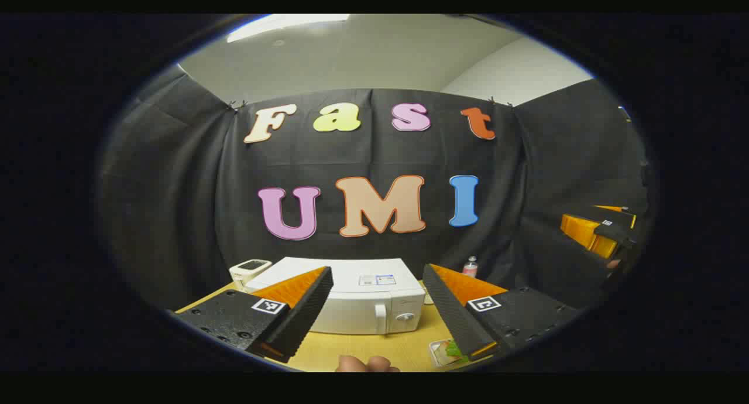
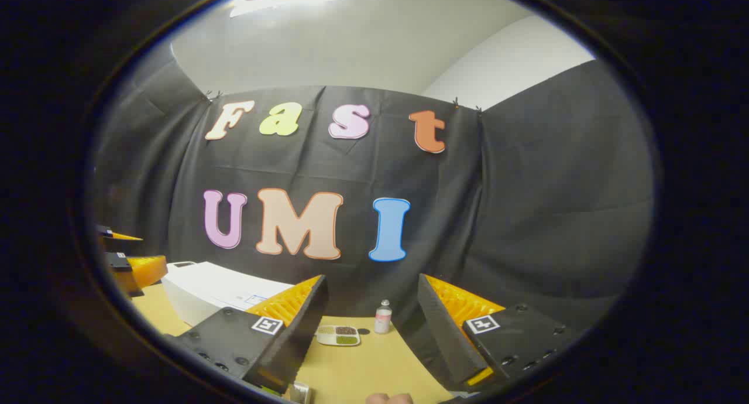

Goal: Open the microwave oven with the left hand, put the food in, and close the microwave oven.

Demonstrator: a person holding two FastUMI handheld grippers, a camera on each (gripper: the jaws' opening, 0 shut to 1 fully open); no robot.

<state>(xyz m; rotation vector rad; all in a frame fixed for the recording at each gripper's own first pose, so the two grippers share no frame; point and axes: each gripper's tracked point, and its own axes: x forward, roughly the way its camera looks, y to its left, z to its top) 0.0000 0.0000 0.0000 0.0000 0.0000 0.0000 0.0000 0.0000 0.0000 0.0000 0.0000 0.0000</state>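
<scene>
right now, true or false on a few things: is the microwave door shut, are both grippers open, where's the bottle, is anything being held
1. The microwave door is shut. True.
2. The left gripper is clamped on the door handle. False: its fingers stand apart, short of the microwave.
3. The right gripper holds the small bottle. False: it is open and empty; the bottle stands on the table.
4. A divided food tray lies beside the bottle. True.

L claw [image 1: 377,278] & R claw [image 2: 371,287]: both raised, jaws wide apart, holding nothing.
</scene>
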